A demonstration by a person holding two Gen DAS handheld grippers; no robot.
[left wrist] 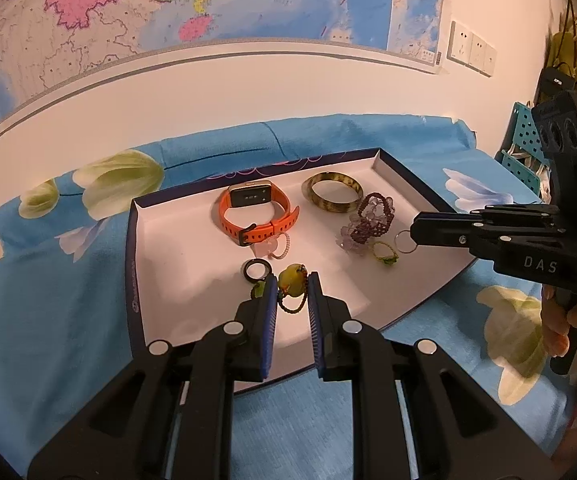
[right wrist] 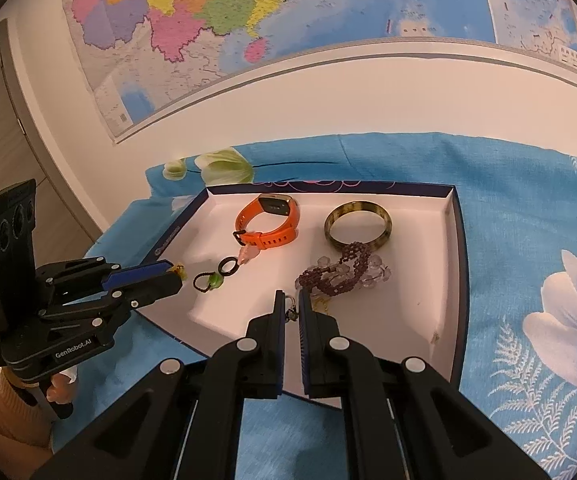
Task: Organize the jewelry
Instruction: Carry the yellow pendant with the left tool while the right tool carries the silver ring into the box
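On the blue flowered cloth, a white tray holds an orange watch, bangle, bead bracelet and rings. Left hand-held gripper grasps a yellow-green charm; right hand-held gripper pinches a silver ring.

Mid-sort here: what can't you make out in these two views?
- Left wrist view: green charm, mostly behind the left gripper finger.
- Right wrist view: silver ring, nearly all between the right gripper jaws.
- Both views: pink piece by the orange watch, too blurred to identify.
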